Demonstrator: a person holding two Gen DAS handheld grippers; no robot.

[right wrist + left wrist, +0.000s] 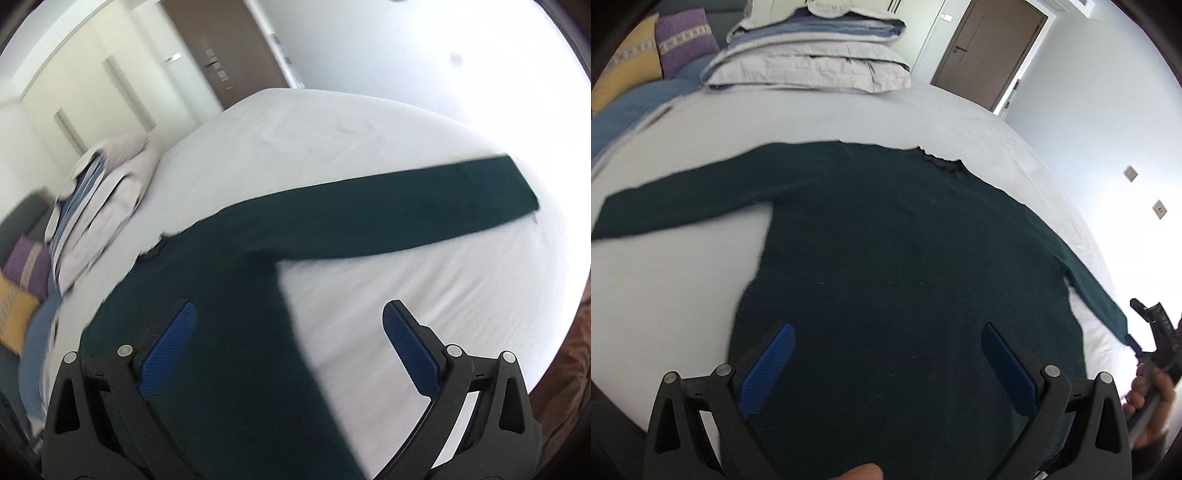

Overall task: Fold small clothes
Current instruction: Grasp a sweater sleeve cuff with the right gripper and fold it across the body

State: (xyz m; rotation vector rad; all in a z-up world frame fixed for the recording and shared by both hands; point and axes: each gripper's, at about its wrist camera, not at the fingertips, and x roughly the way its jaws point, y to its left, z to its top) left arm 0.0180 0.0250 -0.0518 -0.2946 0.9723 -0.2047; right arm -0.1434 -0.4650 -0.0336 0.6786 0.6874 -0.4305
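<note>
A dark green long-sleeved top [886, 251] lies flat on the white bed sheet [923, 114], both sleeves spread out sideways. My left gripper [886, 332] is open and empty, hovering over the lower body of the top. My right gripper [290, 312] is open and empty, above the top's right side edge where the right sleeve [406, 218] branches off. The right gripper also shows at the far right edge of the left wrist view [1156, 332], near the right sleeve cuff. The top [229, 295] fills the lower left of the right wrist view.
A stack of folded grey and blue bedding [812, 51] lies at the head of the bed. Purple and yellow cushions [657, 48] sit to its left. A brown door [990, 48] and white wall lie beyond the bed. The bed's right edge [554, 332] is close.
</note>
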